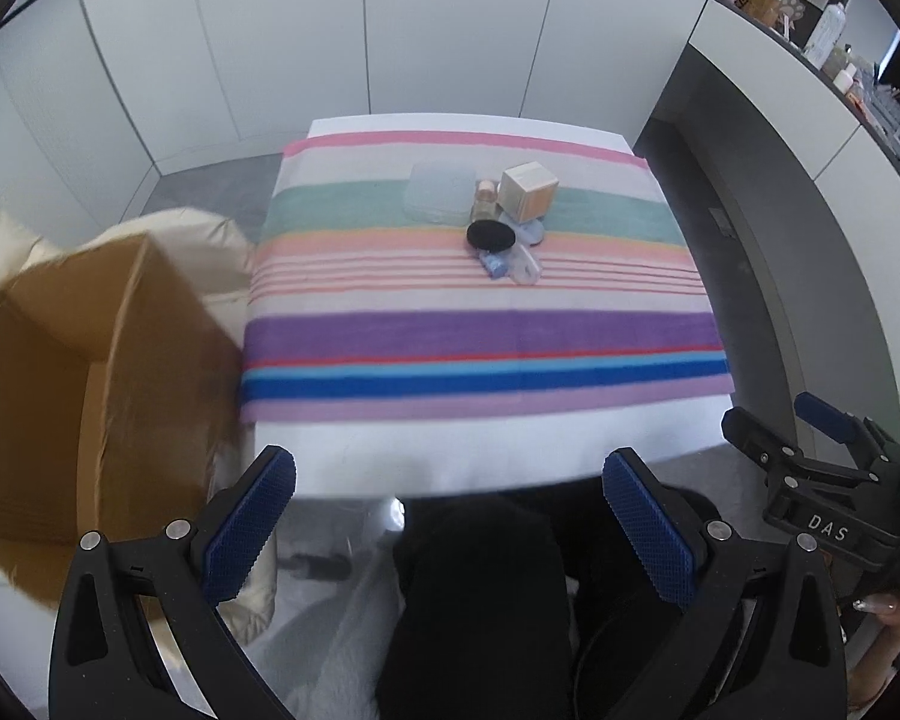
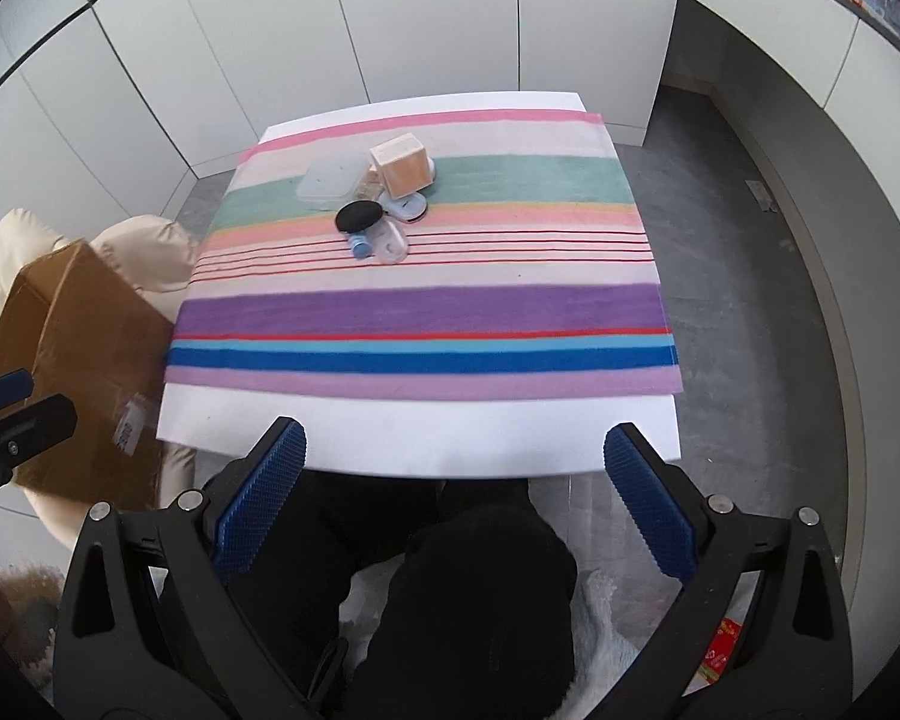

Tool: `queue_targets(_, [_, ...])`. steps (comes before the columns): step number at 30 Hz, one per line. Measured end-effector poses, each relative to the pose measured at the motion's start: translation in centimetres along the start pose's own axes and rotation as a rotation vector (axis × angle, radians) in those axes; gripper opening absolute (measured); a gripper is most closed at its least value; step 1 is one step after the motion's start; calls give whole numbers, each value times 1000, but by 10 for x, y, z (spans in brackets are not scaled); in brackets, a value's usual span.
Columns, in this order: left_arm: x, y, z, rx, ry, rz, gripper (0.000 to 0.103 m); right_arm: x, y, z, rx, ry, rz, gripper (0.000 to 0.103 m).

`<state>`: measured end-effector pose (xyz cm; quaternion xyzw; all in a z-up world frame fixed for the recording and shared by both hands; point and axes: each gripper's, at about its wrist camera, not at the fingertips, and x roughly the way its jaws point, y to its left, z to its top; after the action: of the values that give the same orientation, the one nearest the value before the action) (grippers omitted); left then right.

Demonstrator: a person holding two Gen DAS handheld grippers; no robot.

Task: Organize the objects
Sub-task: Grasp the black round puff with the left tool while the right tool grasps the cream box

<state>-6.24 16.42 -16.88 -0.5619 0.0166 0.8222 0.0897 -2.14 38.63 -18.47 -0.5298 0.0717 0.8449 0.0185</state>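
A small cluster of objects sits on the far half of a striped cloth covering a white tabletop. In the cluster: a clear flat plastic container, a tan cube-shaped box, a black round disc, a small blue-capped bottle, a clear rounded case and a pale blue round item. They touch or overlap one another, and a small jar behind the disc is partly hidden.

An open cardboard box stands beside the tabletop on the person's left, resting against a cream cushion.

The left tool and the right tool both hover near the tabletop's near edge, well apart from the cluster, above the person's dark-clothed knees. Each has its blue pads spread wide and holds nothing.

Nothing appears sorted yet. The likely first step is to reach forward to the cluster. It would go best by taking an outer piece, such as the bottle or clear case, first, closing squarely on it so neighbours are not dragged or toppled.
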Motion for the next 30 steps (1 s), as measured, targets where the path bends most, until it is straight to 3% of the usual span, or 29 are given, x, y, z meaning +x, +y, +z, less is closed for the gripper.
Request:
queue_targets(9, [85,-4,61,-17,74,-31,103,73,-2,79,-6,-23,23,101])
queue_targets(16, [146,3,102,-16,109,-25,103,164,34,153,-109,-54,56,101])
queue_targets(23, [196,4,126,3,157,-36,103,248,58,187,-189,-19,30,96])
queue_targets(25, [205,1,130,16,159,-39,103,263,58,194,-180,-19,31,88])
queue_targets(26, [210,-2,132,24,158,-42,103,267,58,196,-178,-17,41,78])
queue_targets(27, [215,-5,134,31,159,-48,103,271,58,198,-181,-12,58,58])
queue_targets(30, [232,-13,140,53,162,-76,103,269,49,199,-163,-39,65,54])
